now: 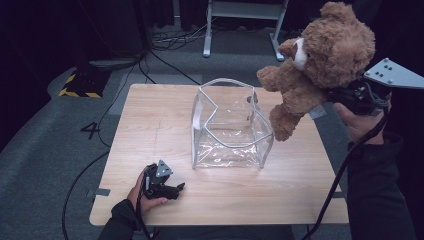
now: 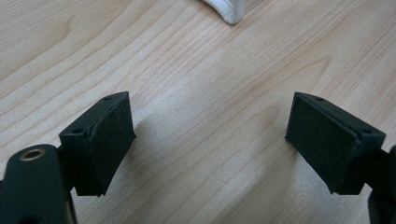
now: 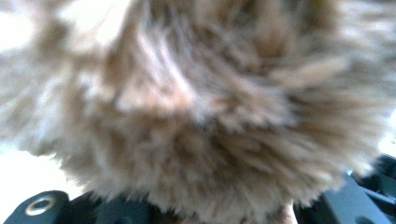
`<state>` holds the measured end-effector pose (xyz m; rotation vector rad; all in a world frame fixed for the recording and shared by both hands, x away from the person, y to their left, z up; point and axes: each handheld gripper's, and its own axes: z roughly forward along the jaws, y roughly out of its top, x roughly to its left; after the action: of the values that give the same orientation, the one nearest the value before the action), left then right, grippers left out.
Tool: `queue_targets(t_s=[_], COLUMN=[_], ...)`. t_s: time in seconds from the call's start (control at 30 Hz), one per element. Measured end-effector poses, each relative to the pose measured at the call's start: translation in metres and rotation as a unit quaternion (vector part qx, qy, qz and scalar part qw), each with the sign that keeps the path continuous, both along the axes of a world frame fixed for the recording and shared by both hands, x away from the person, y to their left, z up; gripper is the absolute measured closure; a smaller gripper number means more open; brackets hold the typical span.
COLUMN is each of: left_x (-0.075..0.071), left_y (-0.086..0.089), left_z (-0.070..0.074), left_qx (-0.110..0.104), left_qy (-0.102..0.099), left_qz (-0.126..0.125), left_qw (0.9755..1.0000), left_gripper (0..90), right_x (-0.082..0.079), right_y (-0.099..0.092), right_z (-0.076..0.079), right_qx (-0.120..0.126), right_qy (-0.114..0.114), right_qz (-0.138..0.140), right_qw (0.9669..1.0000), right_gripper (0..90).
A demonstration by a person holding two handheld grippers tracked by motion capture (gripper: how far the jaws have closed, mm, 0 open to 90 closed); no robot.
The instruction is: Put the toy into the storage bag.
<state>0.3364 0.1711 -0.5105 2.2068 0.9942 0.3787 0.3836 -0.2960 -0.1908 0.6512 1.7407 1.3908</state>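
Two grippers are in play over one wooden table. The right gripper, held up off the right edge of the table, has its jaws clamped on the back of a brown teddy bear; in the right gripper view the fur sits hard against the lens and hides the pads. The bear hangs in the air, above and to the right of a clear plastic bag that stands open-topped at the middle of the table. One foot of the bear dangles just beside the bag's right rim.

The left gripper lies low at the near left of the table, jaws wide apart with nothing between them. In the left gripper view only bare wood lies between the pads, with a white-trimmed corner of the bag at the far edge.

Risks noted:
- The bag is thin, unweighted and not braced by the left gripper. A dangling leg catching the right rim would likely fold the wall inward or push the bag across the table.
- The grip appears to be on soft plush; a pinch of fur alone could slip and drop the bear short of the opening.
- The bear looks nearly as wide as the opening, so an off-centre descent would probably leave it perched on the rim.
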Motion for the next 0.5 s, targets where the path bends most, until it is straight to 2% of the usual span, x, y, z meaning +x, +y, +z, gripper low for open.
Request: queue_targets(t_s=[0.5], left_x=[0.000], left_y=[0.000], left_z=[0.000], left_qx=[0.000], left_qy=[0.000], left_qz=[0.000], left_qw=[1.0000], left_gripper=[15.2], right_x=[0.011], right_y=[0.053], right_z=[0.000], right_qx=[0.005], right_qy=[0.008], right_qz=[0.041], right_qw=[0.9991], right_gripper=[54.9])
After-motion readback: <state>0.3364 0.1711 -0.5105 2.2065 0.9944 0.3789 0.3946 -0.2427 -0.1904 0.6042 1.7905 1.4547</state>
